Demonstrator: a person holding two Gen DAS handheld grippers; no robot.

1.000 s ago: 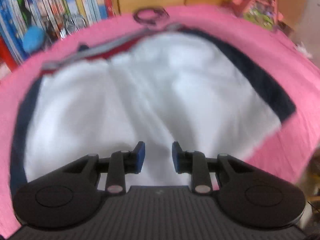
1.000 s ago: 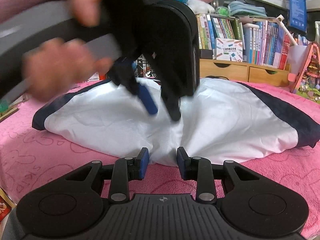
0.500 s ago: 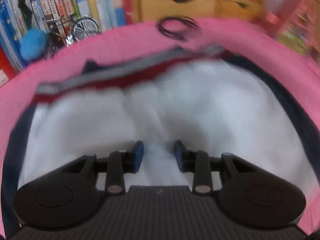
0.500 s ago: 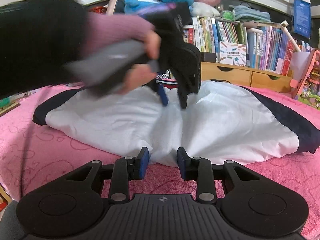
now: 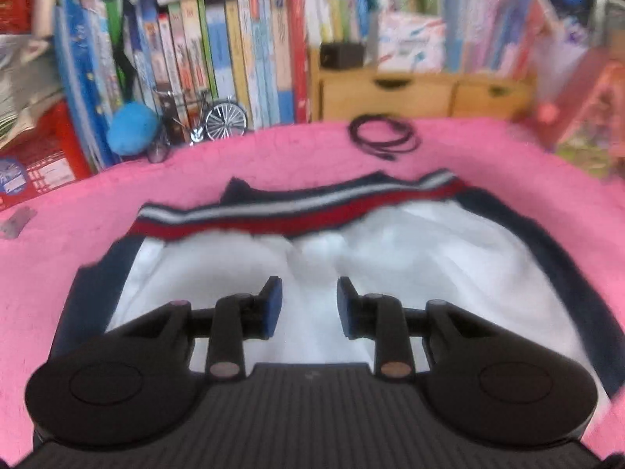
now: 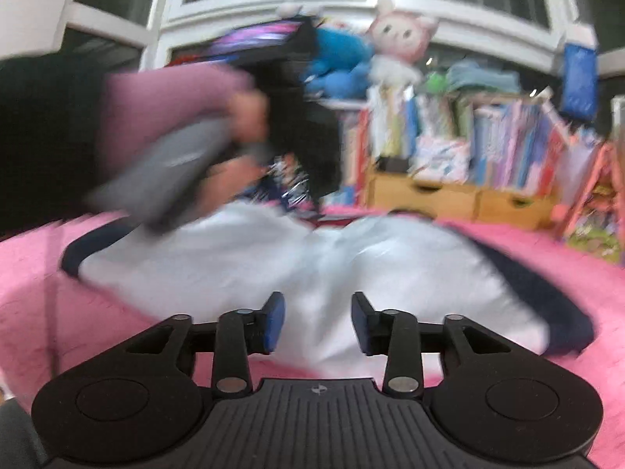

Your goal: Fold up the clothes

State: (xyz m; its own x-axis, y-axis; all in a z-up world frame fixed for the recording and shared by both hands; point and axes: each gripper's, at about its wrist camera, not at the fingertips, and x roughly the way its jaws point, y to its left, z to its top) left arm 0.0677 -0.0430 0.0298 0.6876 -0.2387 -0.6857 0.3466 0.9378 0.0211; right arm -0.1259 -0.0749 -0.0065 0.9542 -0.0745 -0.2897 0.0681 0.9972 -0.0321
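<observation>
A white, smooth-fabric garment with navy side panels and a ribbed red, white and navy striped hem (image 5: 297, 215) lies spread and gently rumpled on the fuzzy pink cloth (image 5: 78, 226) that covers the surface, its striped hem at the far edge and its near edge just in front of both grippers. The left gripper (image 5: 305, 305) hovers over the white middle of the garment, its blue-padded jaws partly apart and closing with nothing pinched between them. The right gripper (image 6: 317, 322) sits low at the near edge, its jaws opening; white fabric shows in the gap, but the pads do not press on it. In the right wrist view the person's left hand (image 6: 246, 117), in a mauve sleeve, holds the grey handle of the left gripper above the left part of the garment. Compared with a second ago, the left gripper has lifted and tilted, so the striped hem and a coiled black cable (image 5: 383, 138) on the far pink cloth now show clearly. Upright books (image 5: 218, 62) and light wooden drawers (image 5: 422, 93) stand beyond.
</observation>
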